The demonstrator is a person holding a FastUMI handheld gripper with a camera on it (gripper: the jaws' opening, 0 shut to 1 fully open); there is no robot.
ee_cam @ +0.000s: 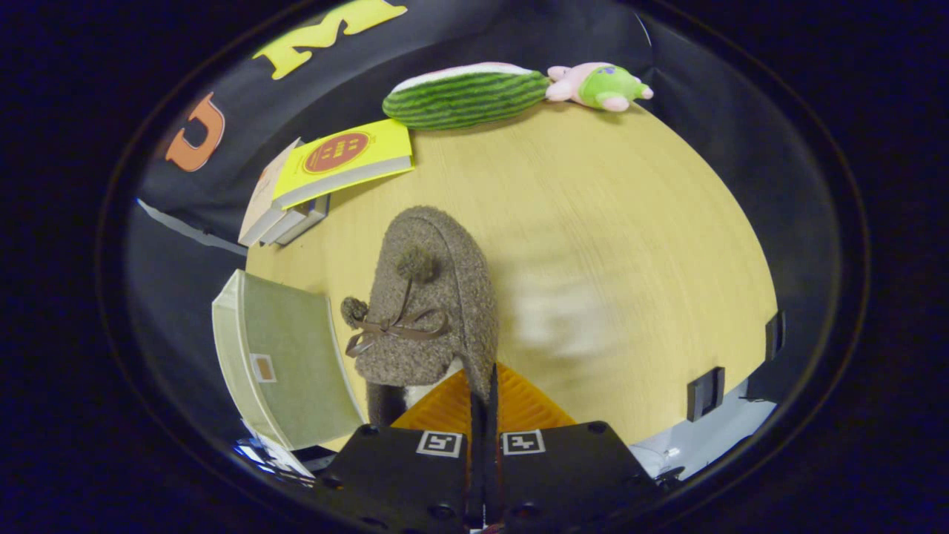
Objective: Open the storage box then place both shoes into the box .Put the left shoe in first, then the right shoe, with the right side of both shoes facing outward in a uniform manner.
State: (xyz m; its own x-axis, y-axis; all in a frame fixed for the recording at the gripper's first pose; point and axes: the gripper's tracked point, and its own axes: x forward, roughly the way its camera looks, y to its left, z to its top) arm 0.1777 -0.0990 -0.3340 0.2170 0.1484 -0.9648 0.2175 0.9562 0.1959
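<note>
Gripper view looks down on a pale wooden worktop [593, 222], and the account runs left to right with the slipper as the landmark. Left of the slipper, at the worktop's edge, stands the pale green storage box [285, 363]; its broad face with a small label is turned toward the camera, and whether the lid is off cannot be told from this angle. Beyond the slipper and to its left lies a stack of books [326, 170] with a yellow one on top. The brown fuzzy slipper [434, 311], with a pompom and a ribbon bow, sits just ahead of the fingers, toe pointing away. The gripper [485, 393] is closed nearly all the way, its fingers pinching the thin rim at the slipper's heel opening. Blur on the wood right of the slipper suggests the shoe is lifted and in motion. Beyond the slipper to its right rest a watermelon-slice plush [467, 96] and a small pink and green plush toy [600, 85].

The step in hand appears to be carrying one shoe to the box. Next, the slipper must swing left to the box and go in with its right side facing outward.
</note>
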